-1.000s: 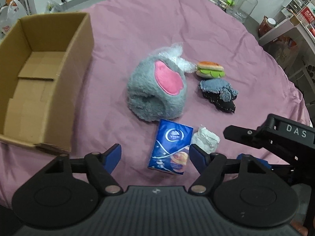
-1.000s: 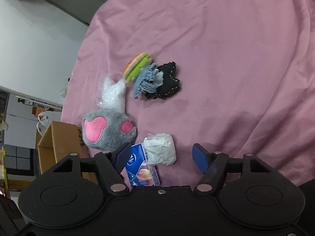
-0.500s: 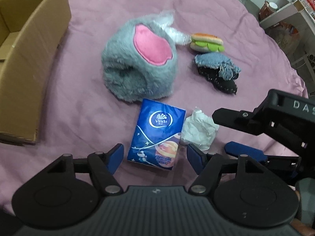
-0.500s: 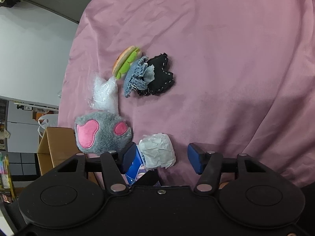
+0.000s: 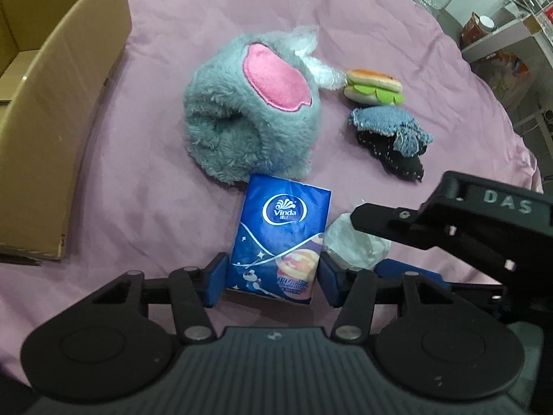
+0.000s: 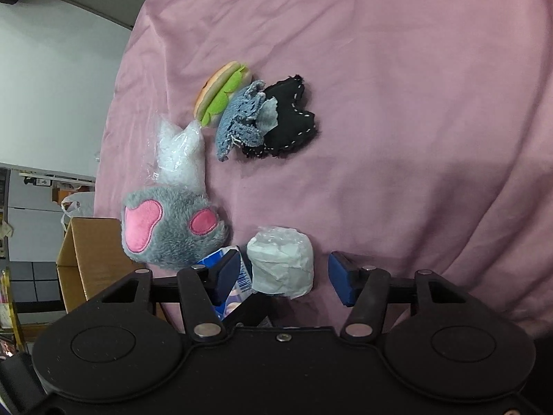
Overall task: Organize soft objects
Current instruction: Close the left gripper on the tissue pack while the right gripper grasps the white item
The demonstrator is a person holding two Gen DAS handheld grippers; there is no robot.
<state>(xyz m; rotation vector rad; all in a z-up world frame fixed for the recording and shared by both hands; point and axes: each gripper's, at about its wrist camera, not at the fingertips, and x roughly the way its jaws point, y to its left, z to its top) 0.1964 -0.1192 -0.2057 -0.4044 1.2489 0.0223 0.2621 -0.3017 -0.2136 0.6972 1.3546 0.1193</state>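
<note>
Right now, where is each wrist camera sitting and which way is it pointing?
Left wrist: behind the open left gripper, low over the pink cloth, facing the tissue pack between its fingers; the right gripper crosses its right side.
Right wrist: behind the open right gripper, facing the white wad between its fingers.
Both see the gray plush, toy burger, dark cloth scraps and cardboard box.
</note>
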